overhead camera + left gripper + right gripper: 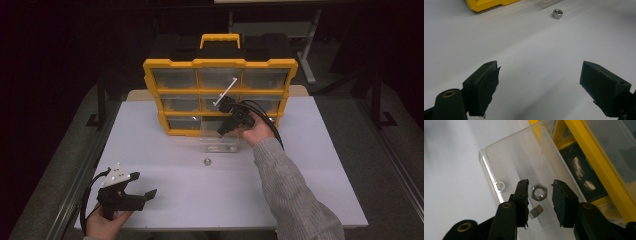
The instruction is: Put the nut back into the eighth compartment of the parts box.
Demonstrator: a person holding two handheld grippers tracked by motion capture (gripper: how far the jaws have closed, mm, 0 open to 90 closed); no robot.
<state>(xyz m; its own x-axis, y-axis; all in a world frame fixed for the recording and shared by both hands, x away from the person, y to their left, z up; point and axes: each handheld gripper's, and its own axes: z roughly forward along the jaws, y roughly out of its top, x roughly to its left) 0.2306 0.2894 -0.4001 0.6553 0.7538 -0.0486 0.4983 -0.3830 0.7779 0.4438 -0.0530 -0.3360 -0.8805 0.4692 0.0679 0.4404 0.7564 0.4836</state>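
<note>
A yellow organizer (220, 65) with clear drawers stands at the table's far side. Its bottom middle drawer (218, 145) is pulled out. My right gripper (223, 131) reaches down into that drawer (484, 162). Its jaws (540, 181) are a little apart, and a steel nut (538, 193) sits between them with a gap on each side. A second nut (536, 211) lies on the drawer floor closer to me. Another nut (206, 161) rests on the white table just in front of the drawer. My left gripper (144, 185) is open at the near left, its jaws (540, 75) wide and empty, facing that loose nut (557, 13).
The white table (310, 165) has bare room right of my sleeve and between the two grippers. Its front edge runs just below my left hand. The organizer's yellow corner (489, 3) shows at the top of the left gripper view. A small nut-like shape (501, 185) shows at the drawer's front wall.
</note>
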